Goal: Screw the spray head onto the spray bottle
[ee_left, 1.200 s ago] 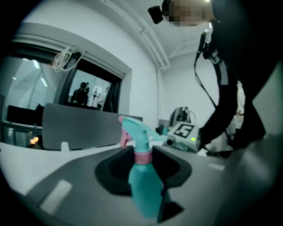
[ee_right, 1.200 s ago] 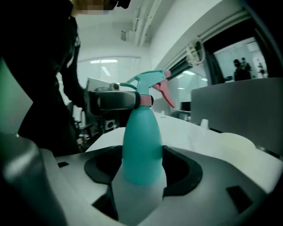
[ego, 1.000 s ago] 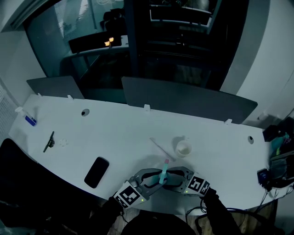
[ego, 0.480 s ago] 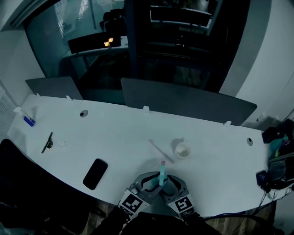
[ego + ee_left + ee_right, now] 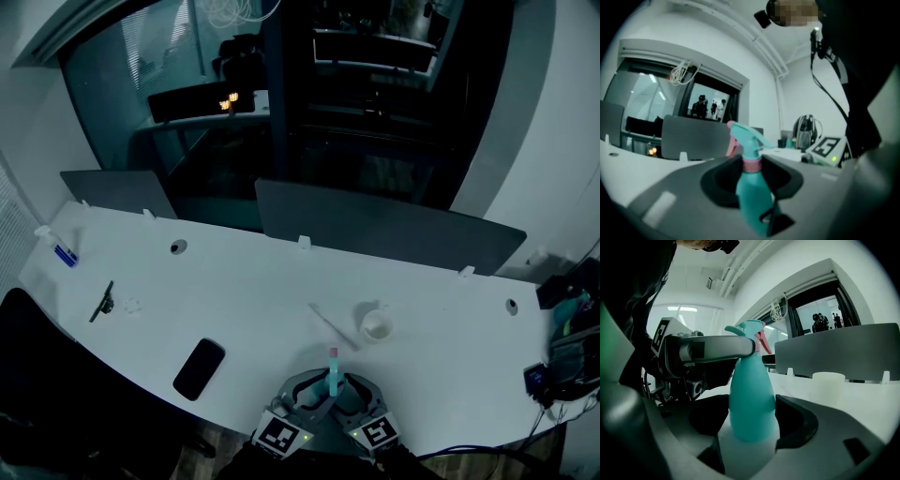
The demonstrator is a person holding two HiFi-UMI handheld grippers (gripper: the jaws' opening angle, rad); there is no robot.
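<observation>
Fingers [image 5: 786, 177] of the left gripper [image 5: 752, 171] are closed on the pink collar [image 5: 751, 164] just under the spray head [image 5: 745, 137]. Fingers [image 5: 797, 423] of the right gripper [image 5: 752, 422] are clamped lower down on the fat teal body of the spray bottle [image 5: 752, 397], so the jaws sit wider there. Both grippers are loaded, neither is empty. The bottle stands upright with its long axis vertical, at the near edge of the table [image 5: 244, 300], dead centre between the two grippers in the head view and close to the person. The white cup [image 5: 377, 325] is behind it, apart. Both grippers come in roughly level from the person's side, left one high at the neck, right one low on the body, so one is stacked above the other along the bottle's axis. The head already sits on the neck with the nozzle pointing away from the person. Likely mid-tightening: the next twist has to go around that vertical axis, collar turning while the body is held still. Can't tell how far the thread is seated.
</observation>
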